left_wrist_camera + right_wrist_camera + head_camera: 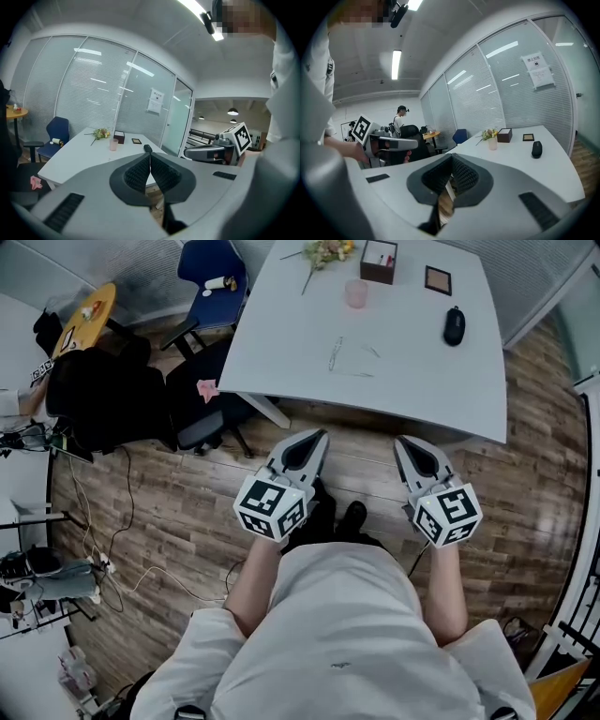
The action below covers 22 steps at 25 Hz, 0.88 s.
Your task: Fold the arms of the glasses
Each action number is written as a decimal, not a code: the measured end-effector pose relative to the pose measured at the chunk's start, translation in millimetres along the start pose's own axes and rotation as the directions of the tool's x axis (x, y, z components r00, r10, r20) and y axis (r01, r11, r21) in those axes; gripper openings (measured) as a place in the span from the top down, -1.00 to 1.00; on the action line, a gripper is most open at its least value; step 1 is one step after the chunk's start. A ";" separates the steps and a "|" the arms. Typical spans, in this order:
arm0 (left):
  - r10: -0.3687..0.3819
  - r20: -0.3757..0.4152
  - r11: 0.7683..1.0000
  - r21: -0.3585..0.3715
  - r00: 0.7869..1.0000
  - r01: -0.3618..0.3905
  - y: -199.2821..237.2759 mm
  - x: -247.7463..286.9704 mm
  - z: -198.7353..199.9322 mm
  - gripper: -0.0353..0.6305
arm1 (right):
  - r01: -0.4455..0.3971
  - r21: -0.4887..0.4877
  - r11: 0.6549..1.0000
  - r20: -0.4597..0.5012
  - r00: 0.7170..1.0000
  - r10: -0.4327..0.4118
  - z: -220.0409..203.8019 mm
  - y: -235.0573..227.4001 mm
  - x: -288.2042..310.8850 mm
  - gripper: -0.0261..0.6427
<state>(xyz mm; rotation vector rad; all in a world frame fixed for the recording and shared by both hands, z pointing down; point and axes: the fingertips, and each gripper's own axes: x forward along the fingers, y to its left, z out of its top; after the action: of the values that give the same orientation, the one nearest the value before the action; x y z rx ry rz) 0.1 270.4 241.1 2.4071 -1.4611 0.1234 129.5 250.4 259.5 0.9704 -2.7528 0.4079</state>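
Left hand-held gripper (317,437): held out level over the wood floor (187,512), short of the bench (281,352); jaws clenched together, ribbed pads meeting, nothing between them.
Right hand-held gripper (402,443): beside the left, well apart from it, also short of the bench edge; jaws clenched, empty.
Black office chair (202,399): at the bench's near left corner, a pink scrap on its seat.
Glasses (336,354): clear-framed, a thin outline lying flat on the white bench near its front middle, untouched by either gripper; too faint to tell how the arms sit.
Black mouse (455,325): right of the glasses, well apart.
Pink cup (355,293): behind the glasses.
Dark box (379,261); small framed square (438,280); flowers (323,253): along the far edge.
Blue chair (211,277): beyond the bench's left end.
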 end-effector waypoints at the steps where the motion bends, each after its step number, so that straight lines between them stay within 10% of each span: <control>1: 0.008 -0.005 1.000 -0.001 1.000 -0.008 2.2 -1.5 -1.3 0.83 | -0.001 0.003 1.000 -0.002 1.000 0.001 -0.9 0.5 0.3 0.90; 22: -0.018 -0.013 0.998 -0.056 1.000 0.017 53.1 36.0 4.8 0.83 | 0.026 0.003 1.000 -0.054 0.998 -0.026 11.5 -25.0 52.4 0.81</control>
<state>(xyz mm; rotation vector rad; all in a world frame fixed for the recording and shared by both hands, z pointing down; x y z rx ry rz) -29.9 215.8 257.2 2.3694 -1.4182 0.0924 104.2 197.4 267.7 0.9809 -2.6893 0.4285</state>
